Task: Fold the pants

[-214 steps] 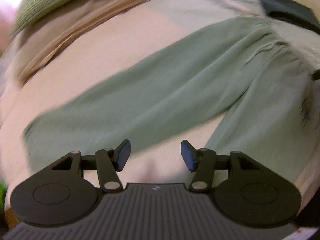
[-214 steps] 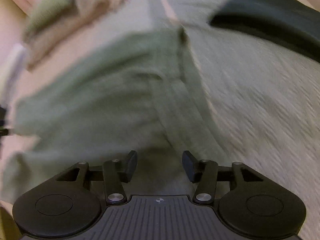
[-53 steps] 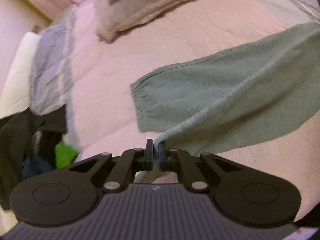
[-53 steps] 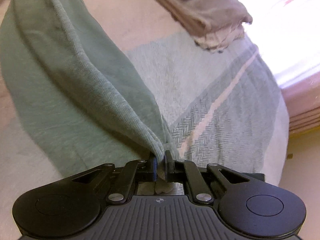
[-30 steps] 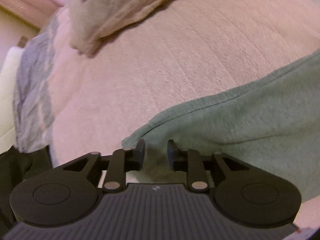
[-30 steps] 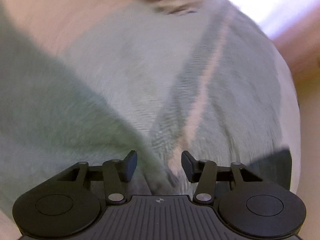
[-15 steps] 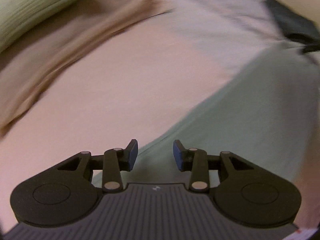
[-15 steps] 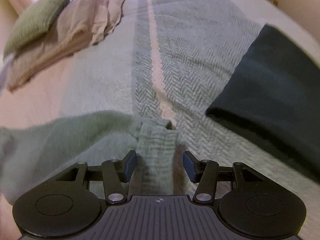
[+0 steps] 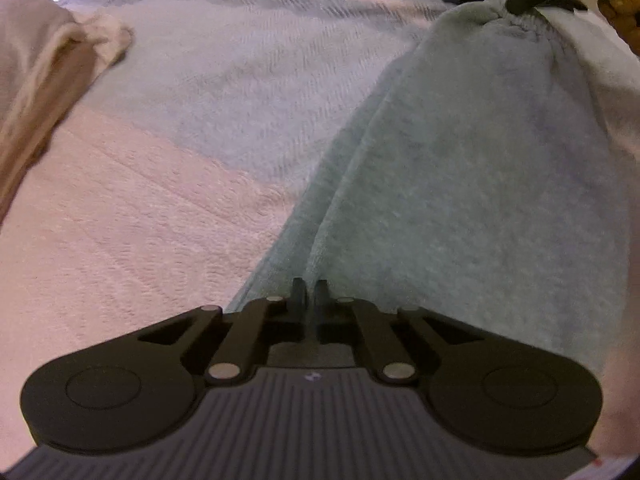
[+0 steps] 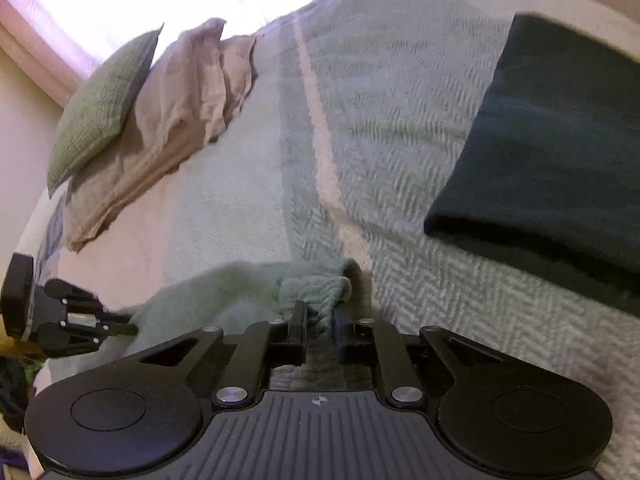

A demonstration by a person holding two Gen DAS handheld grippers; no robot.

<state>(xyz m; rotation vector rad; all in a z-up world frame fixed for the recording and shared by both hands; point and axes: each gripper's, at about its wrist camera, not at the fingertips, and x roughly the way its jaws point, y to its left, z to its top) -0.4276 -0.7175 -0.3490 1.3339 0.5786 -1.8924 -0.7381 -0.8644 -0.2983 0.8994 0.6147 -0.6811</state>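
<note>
The green pants [image 9: 460, 184] lie stretched across the bed [image 9: 132, 240], and I hold them at two places so that the cloth between my hands stays taut enough to carry over in one piece. My left gripper [image 9: 309, 292] has its jaws brought almost together, with only a thin slit between them, pinched on a ridge of the fabric along the long edge; from there a crease runs away toward the gathered waistband at the far end. My right gripper [image 10: 318, 320] has its jaws closed on that bunched waistband, the thick ribbed cloth keeping them slightly apart, and the band bulges up just past the tips. In the left view the right gripper shows at the top corner biting the gathered end, and in the right view the left gripper shows at the left margin on the same garment, so both grips are on one edge. I judge this to be the start of a fold, the pinched edge to be carried over. A dark folded garment [image 10: 552, 152] lies near on the striped blanket [image 10: 400, 128], and pillows [image 10: 160, 120] rest well apart at the head, so the fold should go toward the bare pink cover.
</note>
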